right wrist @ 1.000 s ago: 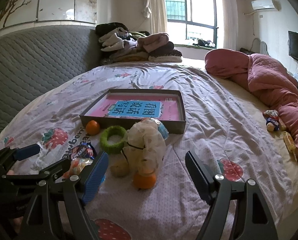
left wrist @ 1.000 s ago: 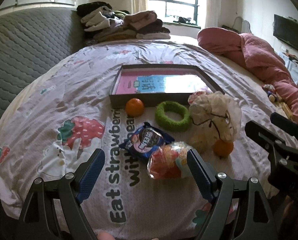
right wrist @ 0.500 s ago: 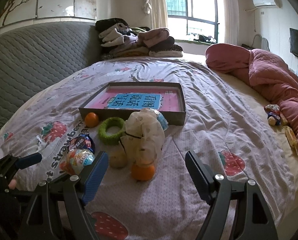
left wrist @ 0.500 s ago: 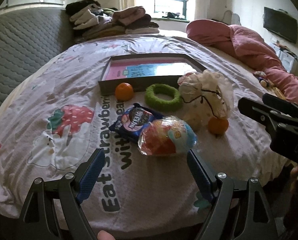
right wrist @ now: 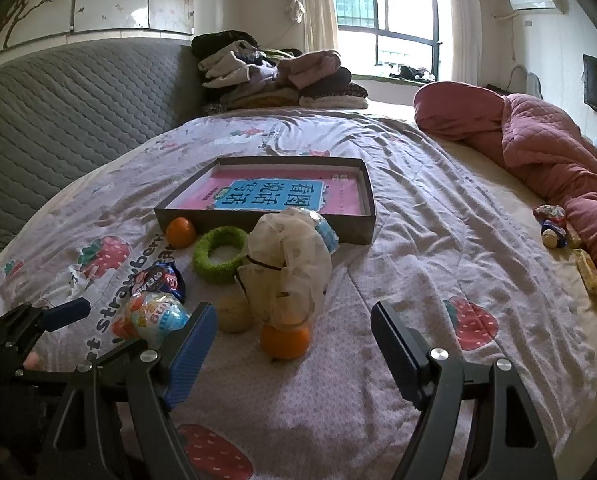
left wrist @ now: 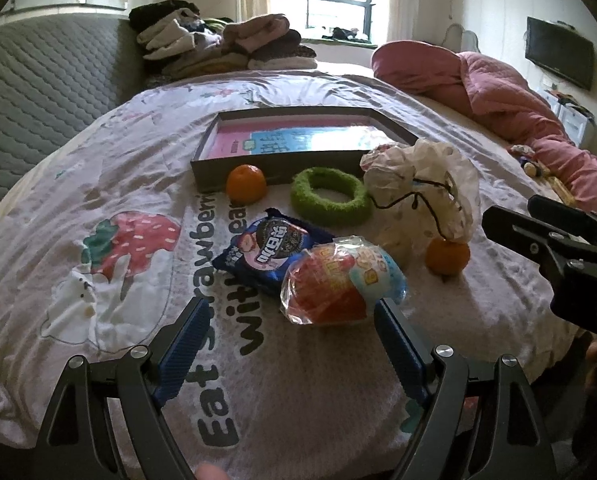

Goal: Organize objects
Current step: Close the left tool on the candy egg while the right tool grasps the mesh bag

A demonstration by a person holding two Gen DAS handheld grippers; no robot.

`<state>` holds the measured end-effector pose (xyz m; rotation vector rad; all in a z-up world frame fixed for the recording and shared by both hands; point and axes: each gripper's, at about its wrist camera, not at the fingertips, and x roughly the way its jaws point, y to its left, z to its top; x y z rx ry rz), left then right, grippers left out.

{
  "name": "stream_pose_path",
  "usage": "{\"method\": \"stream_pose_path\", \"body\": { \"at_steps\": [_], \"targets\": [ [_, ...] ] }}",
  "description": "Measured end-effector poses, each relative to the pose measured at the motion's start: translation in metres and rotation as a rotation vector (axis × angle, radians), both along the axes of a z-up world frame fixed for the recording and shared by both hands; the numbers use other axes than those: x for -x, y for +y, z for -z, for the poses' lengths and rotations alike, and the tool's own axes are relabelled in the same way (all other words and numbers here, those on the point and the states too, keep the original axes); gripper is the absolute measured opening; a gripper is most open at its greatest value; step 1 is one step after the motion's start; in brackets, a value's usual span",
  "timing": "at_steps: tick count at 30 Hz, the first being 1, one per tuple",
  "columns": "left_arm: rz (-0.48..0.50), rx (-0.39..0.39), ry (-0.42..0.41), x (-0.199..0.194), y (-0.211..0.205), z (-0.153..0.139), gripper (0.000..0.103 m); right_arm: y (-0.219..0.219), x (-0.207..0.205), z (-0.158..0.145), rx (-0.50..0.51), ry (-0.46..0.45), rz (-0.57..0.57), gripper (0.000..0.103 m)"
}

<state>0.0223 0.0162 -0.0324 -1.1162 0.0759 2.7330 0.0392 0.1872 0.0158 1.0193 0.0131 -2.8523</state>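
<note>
- Wrapped snack (left wrist: pixel 344 282) lies near the bed's (left wrist: pixel 98 184) front edge, partly overlapping a cookie packet (left wrist: pixel 272 250).
- Left gripper (left wrist: pixel 290 344) gapes wide, empty, just before it.
- Right gripper (right wrist: pixel 290 344) is likewise wide, empty.
- Gauze pouch (right wrist: pixel 286 264) partly hides an orange (right wrist: pixel 285 342); its contents are unclear.

Counted two oranges (left wrist: pixel 246 183) (left wrist: pixel 447 256), one green ring (left wrist: pixel 329 197), one blue snack packet (left wrist: pixel 272 249), one clear-wrapped snack (left wrist: pixel 340 282), one mesh pouch (left wrist: pixel 426 188), one shallow box (left wrist: pixel 298 140), one yellowish ball (right wrist: pixel 234 313).
</note>
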Motion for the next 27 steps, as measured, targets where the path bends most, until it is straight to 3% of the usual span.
{"method": "stream_pose_path", "body": {
  "at_steps": [15,24,27],
  "targets": [
    [0.053,-0.023,-0.004,0.024,0.016,0.009,0.085,0.001,0.039,0.020,-0.029,-0.070,-0.033,0.078],
    [0.065,-0.052,0.008,0.036,0.021,0.010,0.084,0.007,0.062,0.024,-0.006,-0.065,-0.029,0.078],
    [0.073,-0.068,0.009,0.035,0.022,0.010,0.076,0.009,0.068,0.027,0.000,-0.073,-0.031,0.076]
  ]
}}
